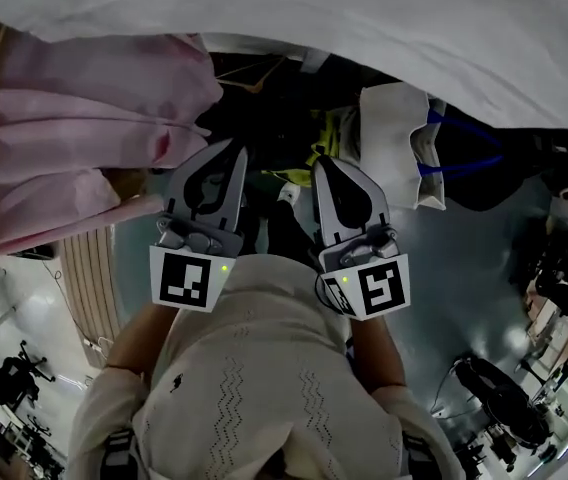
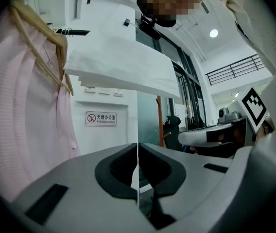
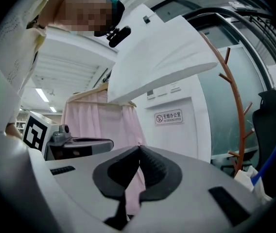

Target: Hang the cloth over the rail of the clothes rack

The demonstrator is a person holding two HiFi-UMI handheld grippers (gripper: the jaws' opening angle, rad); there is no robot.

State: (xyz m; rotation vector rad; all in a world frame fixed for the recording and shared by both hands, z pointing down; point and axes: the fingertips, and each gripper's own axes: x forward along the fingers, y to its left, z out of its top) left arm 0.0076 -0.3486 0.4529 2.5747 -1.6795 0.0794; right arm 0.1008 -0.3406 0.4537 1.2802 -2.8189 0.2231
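Note:
The white cloth [image 1: 364, 18] stretches across the top of the head view, and it shows as a folded, draped sheet [image 2: 123, 67] in the left gripper view and overhead [image 3: 162, 57] in the right gripper view. The rail under it is hidden; a short black bar [image 2: 72, 31] shows beside it. My left gripper [image 1: 235, 150] and right gripper [image 1: 322, 162] are side by side below the cloth, close to my chest, apart from it. Both are shut with nothing between the jaws [image 2: 137, 152] [image 3: 139, 152].
A pink garment [image 1: 64, 118] on a wooden hanger [image 2: 41, 33] hangs at the left. A white bag with blue straps [image 1: 404, 143] lies on the floor ahead, and a brown coat stand [image 3: 235, 96] rises at the right. A no-smoking sign [image 2: 101, 118] marks the wall.

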